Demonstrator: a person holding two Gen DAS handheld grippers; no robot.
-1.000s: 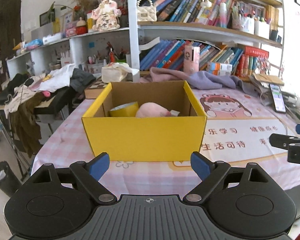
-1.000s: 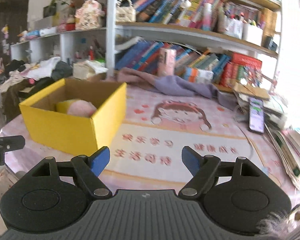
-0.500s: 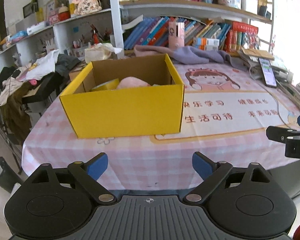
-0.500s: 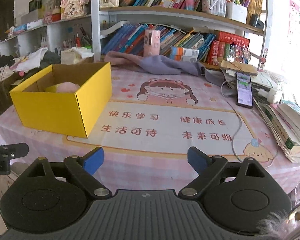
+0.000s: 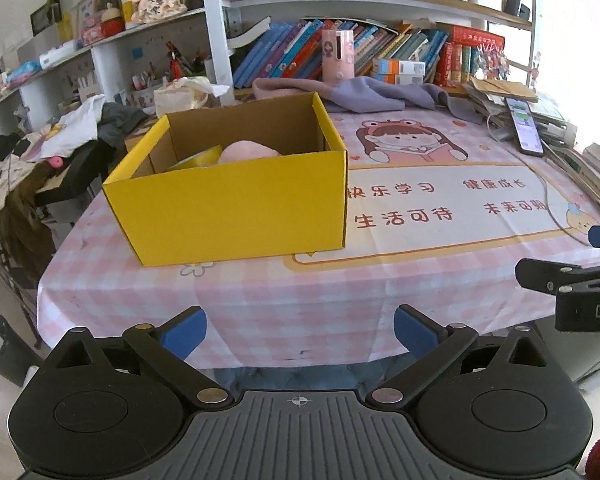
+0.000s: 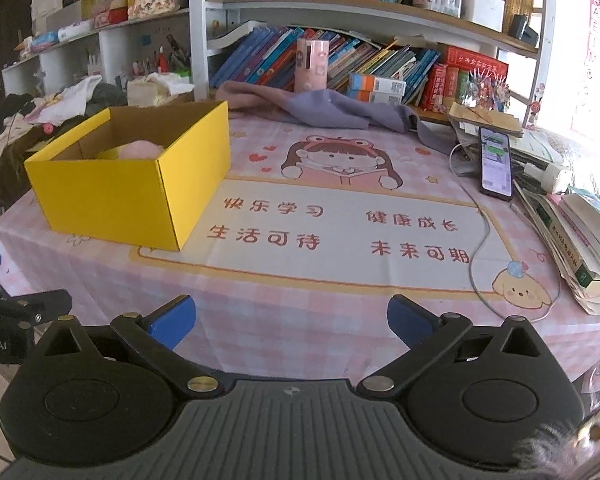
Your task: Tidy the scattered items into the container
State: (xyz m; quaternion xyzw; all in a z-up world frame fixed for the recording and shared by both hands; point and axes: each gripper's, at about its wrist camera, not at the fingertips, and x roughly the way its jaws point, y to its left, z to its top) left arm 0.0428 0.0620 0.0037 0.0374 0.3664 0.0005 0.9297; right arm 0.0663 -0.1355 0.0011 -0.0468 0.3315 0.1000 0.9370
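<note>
A yellow cardboard box [image 5: 236,212] stands on the pink checked tablecloth [image 5: 260,296]; it also shows in the right wrist view [image 6: 112,200]. Inside it lie a pink soft item [image 5: 248,151] and a yellow item [image 5: 198,159]; the pink one shows in the right wrist view [image 6: 140,149]. My left gripper [image 5: 300,330] is open and empty, held back off the table's front edge. My right gripper [image 6: 291,320] is open and empty, at the front edge, right of the box. Each gripper shows at the other view's side.
A phone [image 6: 496,164] with a cable lies at the right, next to stacked books [image 6: 572,232]. A purple cloth [image 6: 320,108] lies at the back, below bookshelves. A clothes-covered rack [image 5: 40,152] and a bin [image 5: 0,352] stand left of the table.
Both grippers have pulled back from the box and the table, so the box looks smaller and farther. Both stay open and empty.
</note>
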